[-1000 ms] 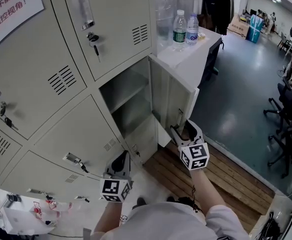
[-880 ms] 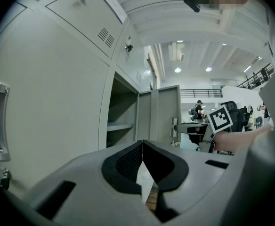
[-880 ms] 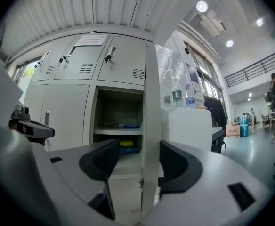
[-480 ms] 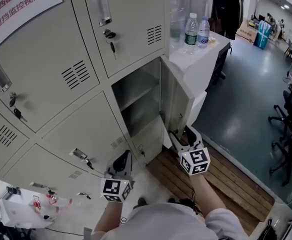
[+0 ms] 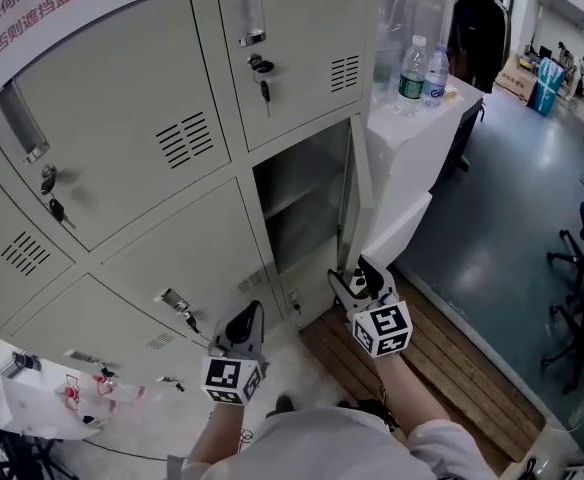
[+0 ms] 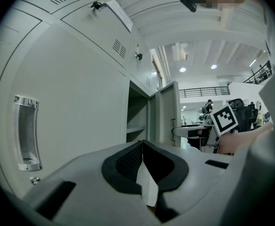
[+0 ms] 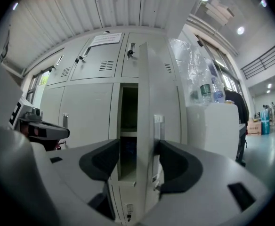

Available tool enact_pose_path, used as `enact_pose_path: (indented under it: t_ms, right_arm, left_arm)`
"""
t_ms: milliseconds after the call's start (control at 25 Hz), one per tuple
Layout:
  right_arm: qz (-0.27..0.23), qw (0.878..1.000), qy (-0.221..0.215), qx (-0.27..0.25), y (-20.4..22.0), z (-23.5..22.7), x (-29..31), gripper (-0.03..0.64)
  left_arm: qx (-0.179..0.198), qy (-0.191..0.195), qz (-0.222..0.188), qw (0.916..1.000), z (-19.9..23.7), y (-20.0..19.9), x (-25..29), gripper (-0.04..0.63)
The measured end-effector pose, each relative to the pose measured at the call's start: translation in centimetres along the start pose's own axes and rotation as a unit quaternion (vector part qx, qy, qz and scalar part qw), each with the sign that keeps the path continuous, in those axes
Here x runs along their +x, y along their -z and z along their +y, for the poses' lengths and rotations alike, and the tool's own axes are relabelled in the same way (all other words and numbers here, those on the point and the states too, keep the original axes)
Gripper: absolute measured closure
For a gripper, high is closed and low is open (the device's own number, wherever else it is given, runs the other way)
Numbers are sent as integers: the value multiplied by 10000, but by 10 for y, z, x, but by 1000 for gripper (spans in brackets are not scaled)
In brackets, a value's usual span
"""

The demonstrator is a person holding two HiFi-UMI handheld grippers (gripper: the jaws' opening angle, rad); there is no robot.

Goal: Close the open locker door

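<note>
I saw the locker door (image 5: 355,193) in matt painted metal. Below it lay bare wood planks (image 5: 452,353), beyond it clear glossy plastic bottles (image 5: 412,68), and right of it a shiny floor (image 5: 512,198).

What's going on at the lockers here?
A person stands at a bank of lockers with a hand-held gripper in each hand. The right hand-held gripper has its jaws apart around the edge of the open locker door, low down, not clamped. The left hand-held gripper is shut and empty. The door is not yet closed.
</note>
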State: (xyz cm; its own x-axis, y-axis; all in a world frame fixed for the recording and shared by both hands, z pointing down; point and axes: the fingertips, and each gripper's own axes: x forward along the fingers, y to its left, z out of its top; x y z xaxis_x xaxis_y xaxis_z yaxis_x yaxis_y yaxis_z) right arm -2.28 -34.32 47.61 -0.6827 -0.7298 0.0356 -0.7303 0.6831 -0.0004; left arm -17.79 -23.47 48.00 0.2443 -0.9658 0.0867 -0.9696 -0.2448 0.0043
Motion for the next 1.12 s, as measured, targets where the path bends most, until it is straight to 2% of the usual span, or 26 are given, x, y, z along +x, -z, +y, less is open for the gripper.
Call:
enact_pose_path:
  t_ms: [200,800,1120]
  right_arm:
    - [9,9997,-255,-22,1,18,17,367]
    - [49,9944,-1044,-175,-3,67,75,367]
    - [61,9916,-1274,-203,-4,79,98,367]
  left_arm:
    - [79,-157,15,9998,10,0,-6,586]
    - [-85,-939,-68,9955,61,0,-31,586]
    - [-117,-1131,-94,9935,75,0,-32,586]
